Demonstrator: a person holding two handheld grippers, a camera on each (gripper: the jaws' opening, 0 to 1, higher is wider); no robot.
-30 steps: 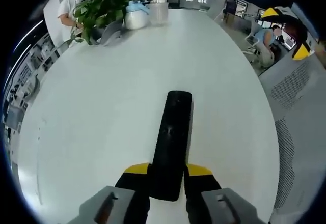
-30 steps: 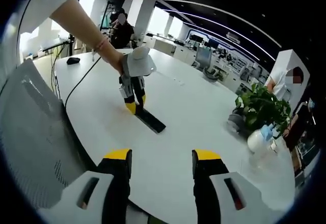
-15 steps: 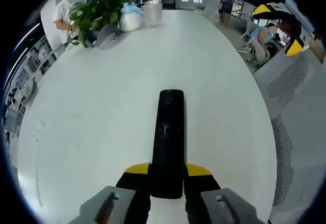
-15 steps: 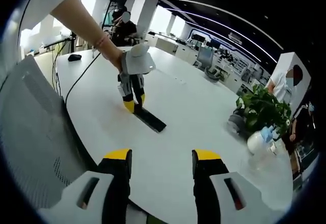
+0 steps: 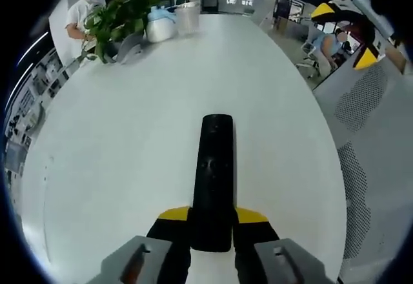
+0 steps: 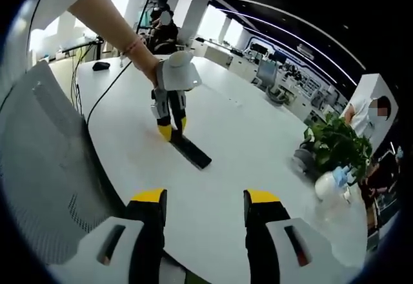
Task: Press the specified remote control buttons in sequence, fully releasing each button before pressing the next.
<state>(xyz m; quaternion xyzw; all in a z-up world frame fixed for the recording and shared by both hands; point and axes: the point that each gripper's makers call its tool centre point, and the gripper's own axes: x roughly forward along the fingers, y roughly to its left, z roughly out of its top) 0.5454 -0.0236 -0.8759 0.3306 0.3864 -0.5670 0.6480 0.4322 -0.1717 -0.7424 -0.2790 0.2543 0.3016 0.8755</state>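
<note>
A long black remote control (image 5: 213, 174) lies on the white table (image 5: 129, 129), pointing away from me. My left gripper (image 5: 212, 216) is shut on the remote's near end, its yellow-tipped jaws pressed against both sides. In the right gripper view the same remote (image 6: 190, 151) lies mid-table with the left gripper (image 6: 169, 128) clamped on its far end, held by a person's hand. My right gripper (image 6: 203, 200) hangs open above the table's near edge, nothing between its jaws. The right gripper (image 5: 345, 29) also appears at the upper right of the left gripper view.
A potted plant (image 5: 122, 16), a pale spray bottle (image 5: 159, 24) and a clear cup (image 5: 187, 18) stand at the table's far end. A grey mesh chair back (image 6: 45, 168) stands beside the table. A cable (image 6: 103, 100) and a mouse (image 6: 100, 66) lie farther along it.
Both cameras have shifted slightly. The left gripper has turned the remote from a slight slant to point straight along its jaws; the right gripper stays open.
</note>
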